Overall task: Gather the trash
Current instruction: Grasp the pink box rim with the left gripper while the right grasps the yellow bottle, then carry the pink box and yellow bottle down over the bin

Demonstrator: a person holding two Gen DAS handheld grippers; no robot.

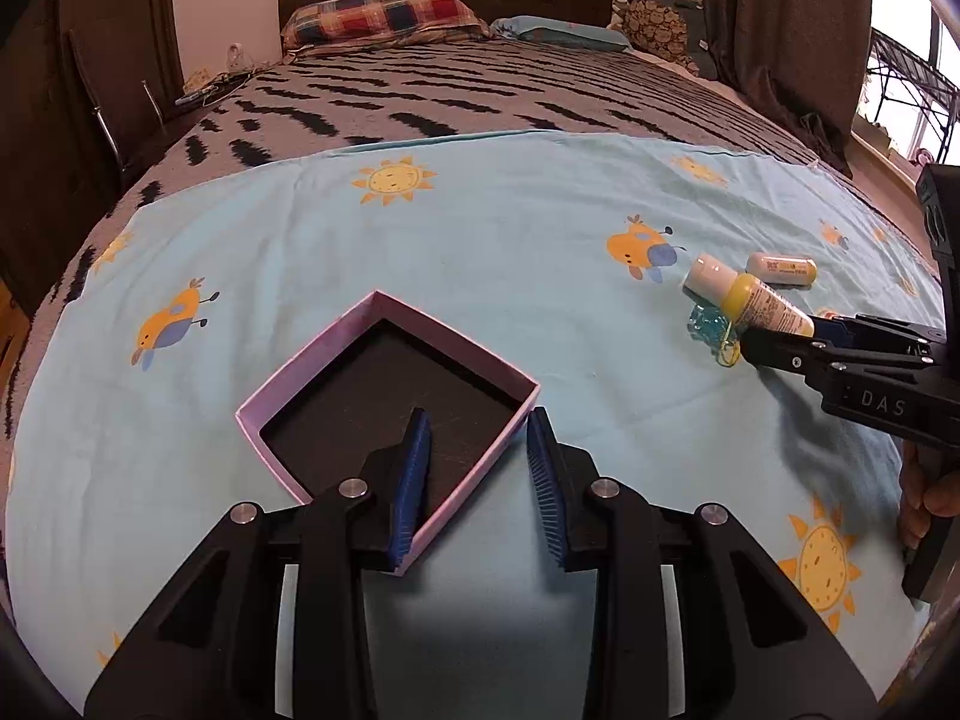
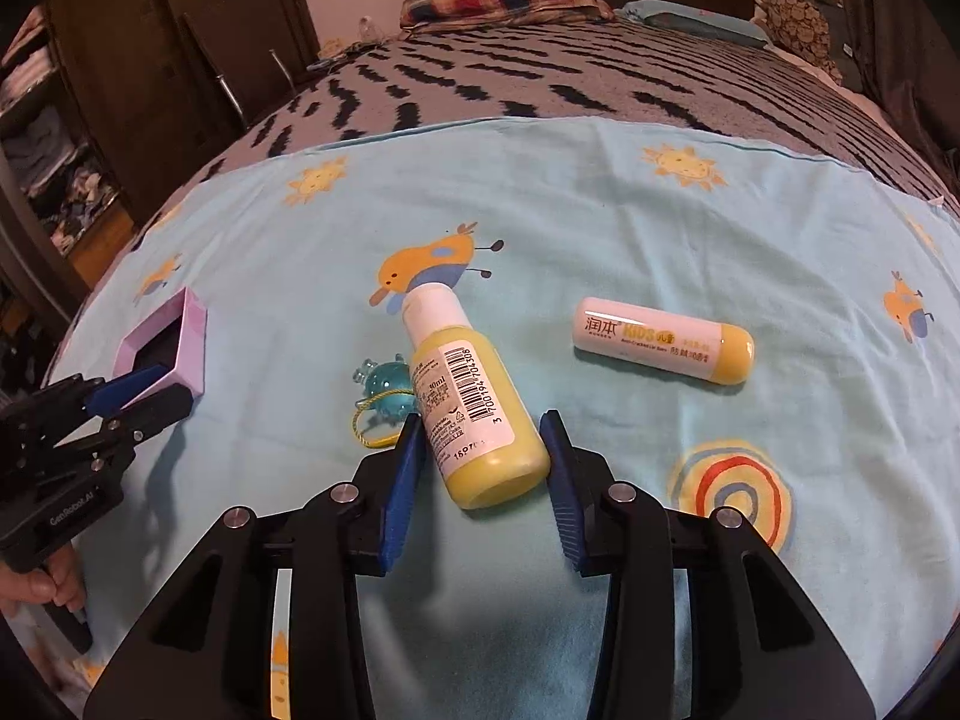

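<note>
A small yellow bottle (image 2: 480, 408) with a white cap lies on the light blue sheet (image 2: 600, 210). My right gripper (image 2: 482, 419) has a blue pad against each side of its base. In the left wrist view the same bottle (image 1: 753, 300) lies at the right, in the right gripper (image 1: 780, 333). A pink box (image 1: 336, 354) with a black inside sits in front of my left gripper (image 1: 480, 413). One finger is inside the box and one outside its near right wall, neither pad touching it. From the right wrist view, the left gripper (image 2: 153, 393) is at the box (image 2: 189, 330).
A white and yellow lip balm tube (image 2: 663, 339) lies right of the bottle. A blue glassy trinket (image 2: 387, 390) with a yellow cord lies at its left. Farther back are a grey patterned blanket (image 1: 420, 96) and a plaid pillow (image 1: 384, 15). A hand (image 2: 36, 591) grips the left handle.
</note>
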